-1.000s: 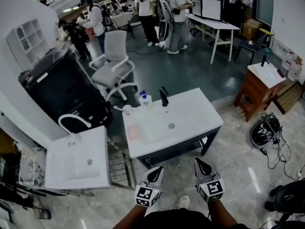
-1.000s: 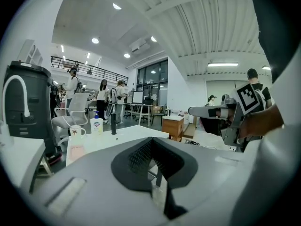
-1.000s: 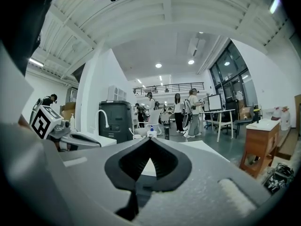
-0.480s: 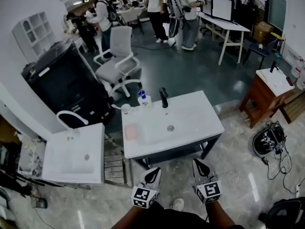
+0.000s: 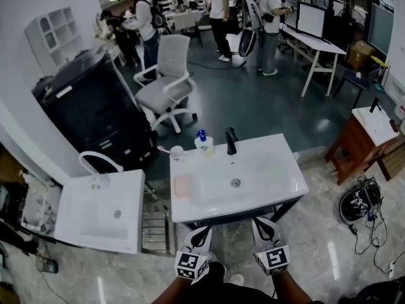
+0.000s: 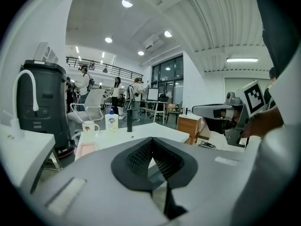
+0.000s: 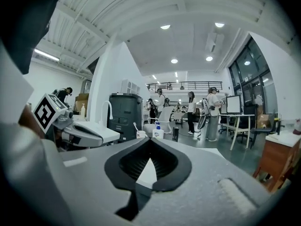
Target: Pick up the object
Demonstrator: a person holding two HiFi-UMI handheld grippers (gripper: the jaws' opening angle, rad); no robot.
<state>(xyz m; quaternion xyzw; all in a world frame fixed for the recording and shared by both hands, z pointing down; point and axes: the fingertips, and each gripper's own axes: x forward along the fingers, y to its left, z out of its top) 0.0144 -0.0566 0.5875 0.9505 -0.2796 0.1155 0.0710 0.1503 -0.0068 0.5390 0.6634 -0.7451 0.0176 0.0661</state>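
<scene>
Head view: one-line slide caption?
Left gripper and right gripper, both shut and empty, in front of a white washbasin with soap bottle, cup, black faucet.

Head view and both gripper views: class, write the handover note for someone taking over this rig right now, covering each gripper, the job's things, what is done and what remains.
Left gripper: shut, empty, held low at the front edge of the white sink unit.
Right gripper: shut, empty, alongside it.
Things: along the unit's back edge stand a mug, a soap bottle and a black faucet; a pink dish lies left of the basin.
Done: nothing picked up.
Left: the pictures do not show which object is meant; probably reach over the unit, open the jaws, grip, lift.
</scene>
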